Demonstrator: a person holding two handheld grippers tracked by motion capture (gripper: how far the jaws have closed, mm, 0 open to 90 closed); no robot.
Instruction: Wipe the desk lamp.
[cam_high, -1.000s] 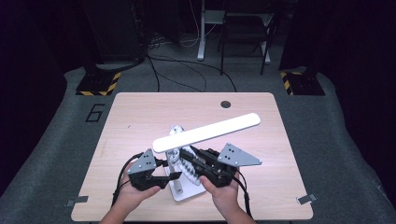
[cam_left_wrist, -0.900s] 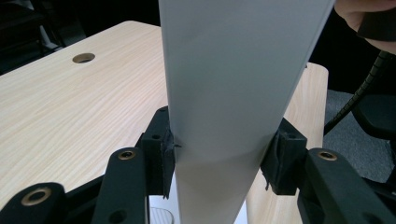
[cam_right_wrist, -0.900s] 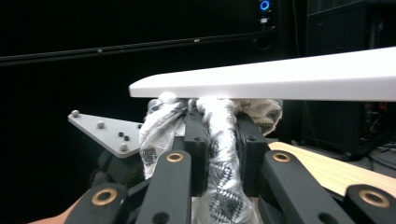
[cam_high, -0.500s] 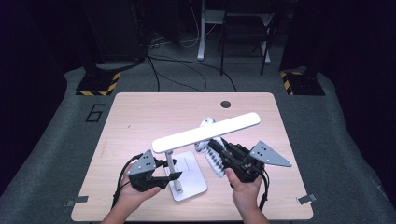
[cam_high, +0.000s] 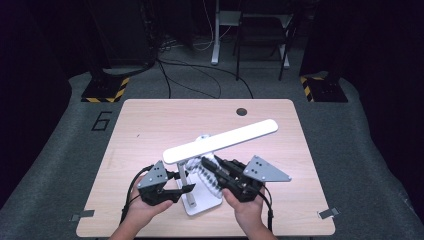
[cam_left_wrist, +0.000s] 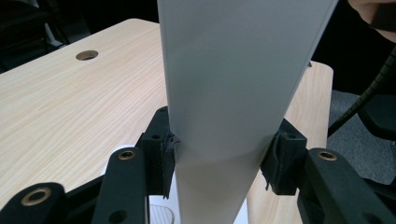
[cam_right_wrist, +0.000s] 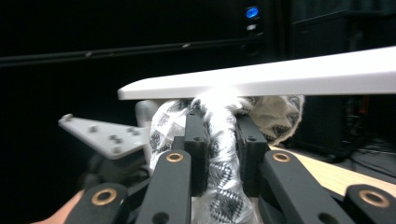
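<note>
A white desk lamp stands near the table's front edge: a flat base (cam_high: 202, 202), an upright post (cam_left_wrist: 233, 93) and a long head bar (cam_high: 222, 141) slanting up to the right. My left gripper (cam_high: 182, 182) is shut on the post from the left, and in the left gripper view its pads (cam_left_wrist: 166, 156) press both sides of the post. My right gripper (cam_high: 212, 170) is shut on a crumpled black-and-white cloth (cam_right_wrist: 222, 140). The cloth touches the underside of the head bar (cam_right_wrist: 280, 74).
The wooden table (cam_high: 150, 125) has a round cable hole (cam_high: 242, 111) at the back. Grey carpet with a "6" (cam_high: 102, 121) surrounds it. Black-and-yellow striped feet (cam_high: 106, 92) and white desk legs (cam_high: 218, 35) stand behind.
The right gripper with the cloth swung right along the head bar's underside, then came back left toward the post. The left gripper and the lamp stayed put.
</note>
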